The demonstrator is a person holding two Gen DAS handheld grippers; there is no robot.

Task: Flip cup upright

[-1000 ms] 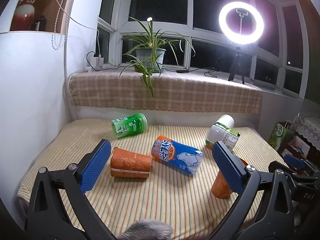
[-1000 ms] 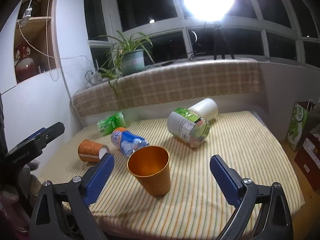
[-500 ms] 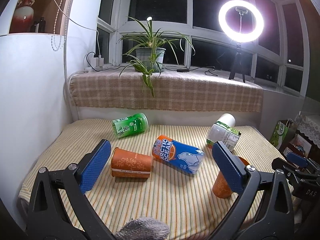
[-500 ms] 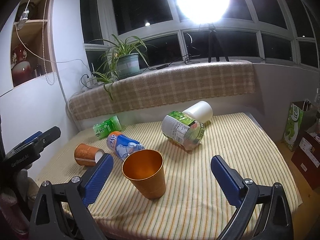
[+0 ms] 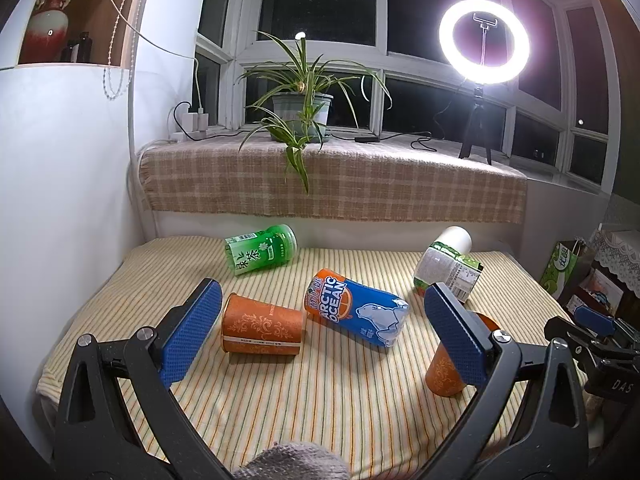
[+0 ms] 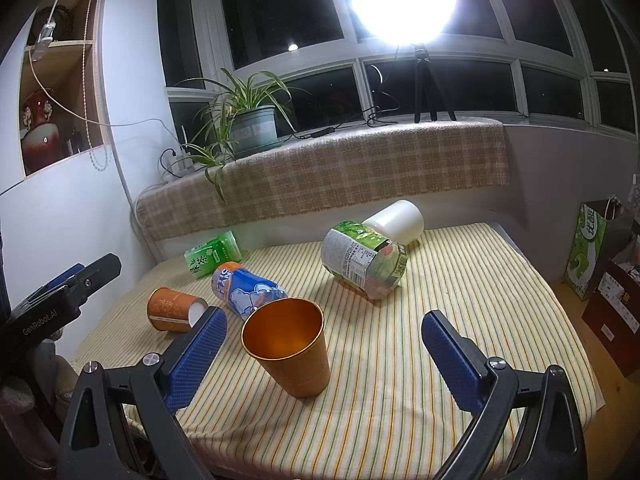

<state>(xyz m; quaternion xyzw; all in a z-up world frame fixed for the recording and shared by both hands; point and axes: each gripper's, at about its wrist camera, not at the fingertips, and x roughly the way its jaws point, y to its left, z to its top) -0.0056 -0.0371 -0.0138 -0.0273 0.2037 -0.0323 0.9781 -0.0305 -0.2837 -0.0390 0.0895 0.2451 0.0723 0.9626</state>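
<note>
Striped cloth held one cup upright, another cup lay sideways; both the left gripper and right gripper gaped wide, empty.

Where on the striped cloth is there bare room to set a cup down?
Bare: the near strip in front of the upright cup, and the right side beyond the green-label cup. Crowded: the left-centre, where the blue can, orange paper cup and green can lie.

A striped-cloth table carries an upright orange cup. Behind it lie a blue Arctic Ocean can, a toppled orange paper cup, a green tea can and a white-capped labelled bottle.
</note>
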